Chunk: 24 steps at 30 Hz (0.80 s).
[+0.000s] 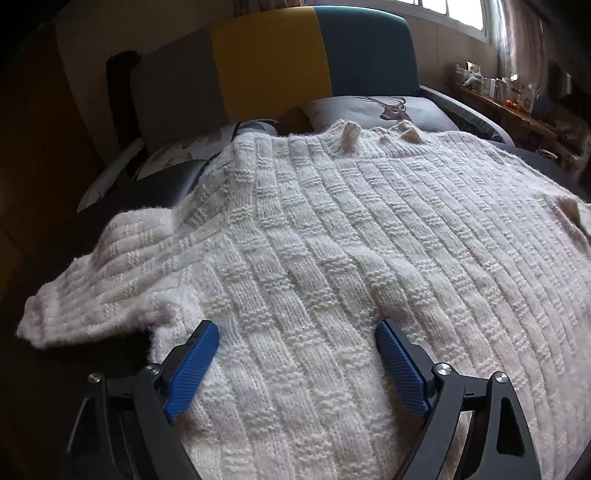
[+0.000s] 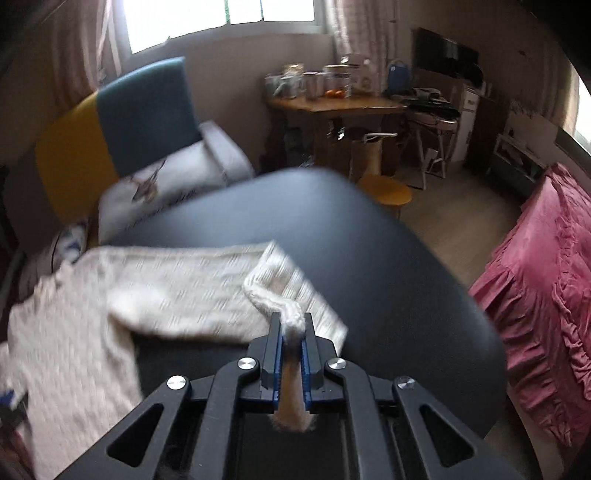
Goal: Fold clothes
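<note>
My right claw (image 2: pixel 291 325) grips the sweater (image 1: pixel 314 240) by its cuff; my left claw (image 1: pixel 297 332) gapes over the hem. It's soft, floppy knit, so I'd pinch edges.

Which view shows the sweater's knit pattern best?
The left wrist view: the white knit sweater fills the frame, sharp, its ribbed blocks and near sleeve plain. The right wrist view shows it motion-blurred on the black table, one cuff pinched in the right hand-held gripper.

Yellow-and-teal headboard (image 1: pixel 314 55), deer-print pillow (image 1: pixel 380 110), bright window (image 2: pixel 221 18) with curtains, cluttered wooden desk (image 2: pixel 332 105) bearing jars and oranges, yellow stool (image 2: pixel 386 190), pink ruffled bedcover (image 2: pixel 546 288)
</note>
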### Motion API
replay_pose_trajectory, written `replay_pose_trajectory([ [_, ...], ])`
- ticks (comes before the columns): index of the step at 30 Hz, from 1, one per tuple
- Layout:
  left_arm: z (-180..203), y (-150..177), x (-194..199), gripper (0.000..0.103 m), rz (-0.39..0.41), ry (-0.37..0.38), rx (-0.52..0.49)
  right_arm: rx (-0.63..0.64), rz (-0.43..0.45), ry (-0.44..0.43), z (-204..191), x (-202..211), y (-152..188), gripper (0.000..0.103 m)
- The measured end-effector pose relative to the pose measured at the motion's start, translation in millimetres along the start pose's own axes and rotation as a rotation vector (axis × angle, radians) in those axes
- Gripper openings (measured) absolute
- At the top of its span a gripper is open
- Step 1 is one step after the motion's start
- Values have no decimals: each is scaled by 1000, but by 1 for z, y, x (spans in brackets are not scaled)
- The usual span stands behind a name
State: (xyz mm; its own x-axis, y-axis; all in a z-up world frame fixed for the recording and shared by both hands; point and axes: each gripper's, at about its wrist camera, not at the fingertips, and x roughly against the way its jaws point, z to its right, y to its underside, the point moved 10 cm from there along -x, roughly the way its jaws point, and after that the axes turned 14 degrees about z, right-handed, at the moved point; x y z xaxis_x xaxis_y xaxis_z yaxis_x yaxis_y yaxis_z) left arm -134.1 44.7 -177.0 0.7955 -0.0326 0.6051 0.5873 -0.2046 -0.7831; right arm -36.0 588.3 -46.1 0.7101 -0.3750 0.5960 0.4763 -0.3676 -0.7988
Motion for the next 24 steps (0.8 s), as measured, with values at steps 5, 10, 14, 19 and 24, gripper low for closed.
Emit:
replay_pose_trajectory([
  [5,-1,0,0,90,1,-2,0,-53,-14,61,45,-36,-33,7],
  [10,-3,0,-2,92,0,-2,0,-44,-73,176,93,-78,-29,7],
  [14,-3,1,-2,93,1,-5,7,-45,-127,221,114,-110,-10,11],
  [19,-1,1,-2,94,5,-12,3,2,-93,290,116,-112,-18,24],
  [24,-1,0,-2,94,7,-13,3,56,59,133,37,-38,-41,27],
])
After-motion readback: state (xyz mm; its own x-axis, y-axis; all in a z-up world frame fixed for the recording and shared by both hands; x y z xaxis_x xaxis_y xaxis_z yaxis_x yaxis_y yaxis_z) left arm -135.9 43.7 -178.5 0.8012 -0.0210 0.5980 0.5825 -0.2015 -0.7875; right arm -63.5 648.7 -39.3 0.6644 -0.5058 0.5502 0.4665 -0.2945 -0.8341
